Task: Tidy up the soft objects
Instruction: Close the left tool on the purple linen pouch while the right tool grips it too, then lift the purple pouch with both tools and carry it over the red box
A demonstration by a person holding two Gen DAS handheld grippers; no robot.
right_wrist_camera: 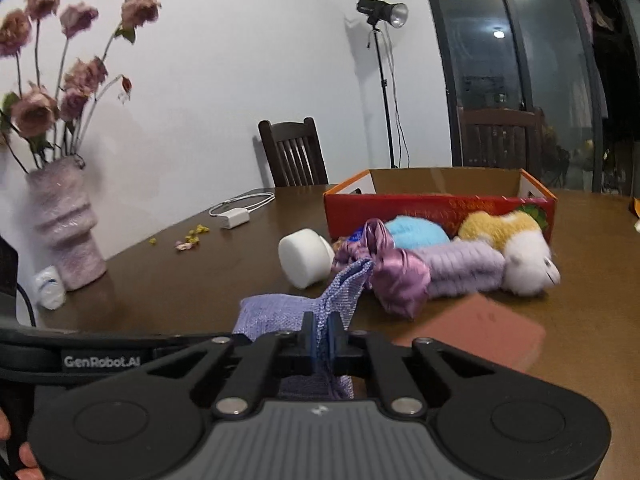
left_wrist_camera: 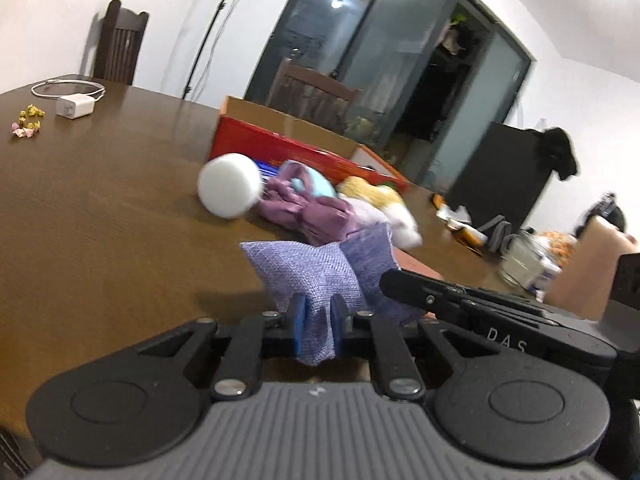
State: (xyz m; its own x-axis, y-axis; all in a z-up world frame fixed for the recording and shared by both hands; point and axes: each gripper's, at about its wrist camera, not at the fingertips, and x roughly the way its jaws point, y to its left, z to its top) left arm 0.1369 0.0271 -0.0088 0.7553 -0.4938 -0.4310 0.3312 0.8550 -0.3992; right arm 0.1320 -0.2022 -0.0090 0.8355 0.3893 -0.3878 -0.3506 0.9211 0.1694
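Your left gripper (left_wrist_camera: 316,320) pinched tight on lavender knit cloth (left_wrist_camera: 308,268), cloth bunched up just ahead of pads. Your right gripper (right_wrist_camera: 320,338) clamped on same cloth's other end. Cloth over brown table (left_wrist_camera: 100,220), near white foam roll (right_wrist_camera: 304,256) and soft-toy pile (right_wrist_camera: 460,256) before red box (right_wrist_camera: 440,204).

This is a room in a home, a dining room. A big brown wooden bench (right_wrist_camera: 200,276) stretches out past the jaws, with dark wooden chairs (right_wrist_camera: 294,152) at its far side. Left of the jaws stands a pink vase (right_wrist_camera: 66,224) of dried flowers (right_wrist_camera: 76,76). A phone charger (right_wrist_camera: 236,216) lies farther back. Glass sliding doors (left_wrist_camera: 360,52) fill the far wall.
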